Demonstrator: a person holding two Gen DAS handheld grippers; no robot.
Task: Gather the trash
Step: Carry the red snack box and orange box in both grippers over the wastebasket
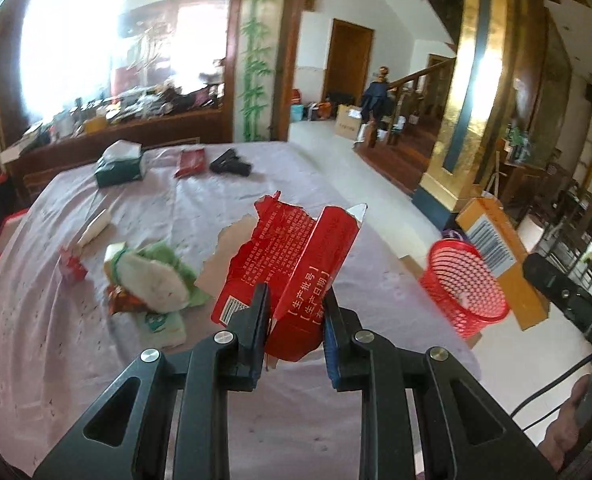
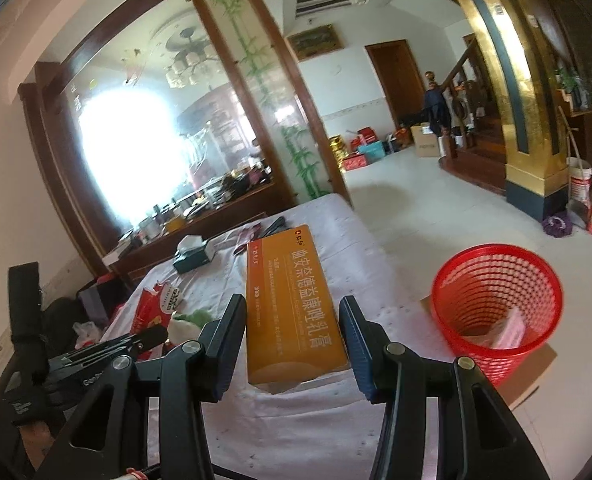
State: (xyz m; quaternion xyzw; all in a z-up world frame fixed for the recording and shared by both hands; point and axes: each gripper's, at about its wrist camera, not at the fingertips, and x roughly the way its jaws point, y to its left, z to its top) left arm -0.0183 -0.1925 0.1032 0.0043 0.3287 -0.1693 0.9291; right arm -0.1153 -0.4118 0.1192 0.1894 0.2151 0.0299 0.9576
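My left gripper (image 1: 296, 300) is shut on a torn red carton (image 1: 292, 256) and holds it above the table with the pale purple cloth (image 1: 56, 352). My right gripper (image 2: 294, 308) is shut on a long orange box (image 2: 292, 304), its pads pressing both sides; the same orange box (image 1: 495, 252) shows at the right of the left wrist view. A red mesh basket (image 2: 495, 300) stands at the table's right edge on a piece of cardboard, with some crumpled wrapping inside; in the left wrist view the basket (image 1: 465, 284) sits right of the red carton.
On the cloth lie a green and white crumpled wrapper pile (image 1: 152, 280), a small red packet (image 1: 72, 266), a white tube (image 1: 94, 226), a green tissue box (image 1: 120, 164), a red pouch (image 1: 190, 162) and a black toy gun (image 1: 230, 164). A tiled floor lies beyond.
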